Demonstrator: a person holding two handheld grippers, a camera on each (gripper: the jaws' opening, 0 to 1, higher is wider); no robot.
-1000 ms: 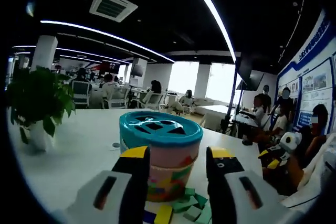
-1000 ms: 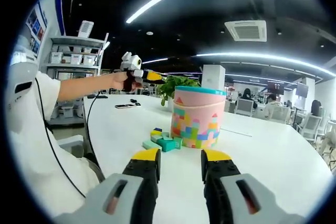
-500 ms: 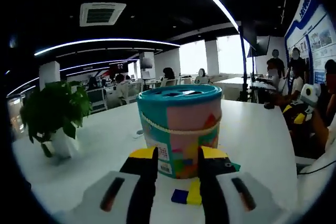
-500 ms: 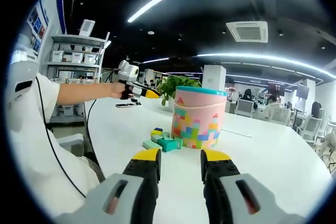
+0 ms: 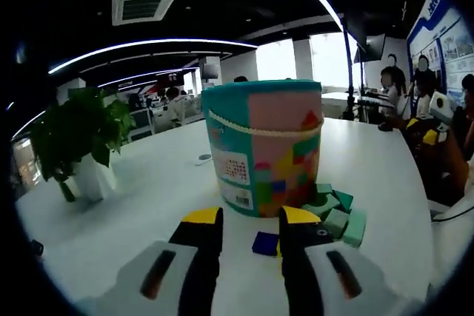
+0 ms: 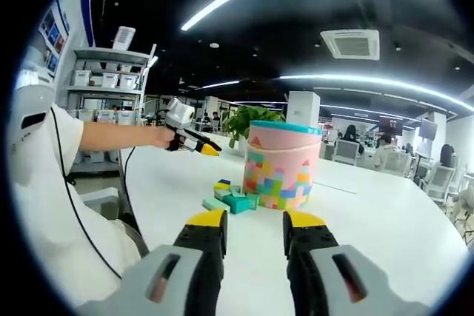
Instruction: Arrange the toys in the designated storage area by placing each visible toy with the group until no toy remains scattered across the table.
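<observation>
Toy blocks cluster at a pink bucket on a white table.

Left gripper view: left gripper (image 5: 248, 221), jaws slightly parted and empty, hovers over a blue block (image 5: 264, 243) beside the toy bucket (image 5: 264, 148); green blocks (image 5: 337, 214) lie right, a potted plant (image 5: 80, 142) left.
Right gripper view: right gripper (image 6: 253, 226), jaws apart, empty, faces the blocks (image 6: 230, 198) touching the bucket's base.

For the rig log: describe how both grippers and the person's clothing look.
Both grippers, left gripper and right gripper, have black jaws with yellow tips rising from pale grey bodies with dark slots. The left gripper's white body also appears in the right gripper view. The person wears a white short sleeve, with a thin black cable across the shirt.
</observation>
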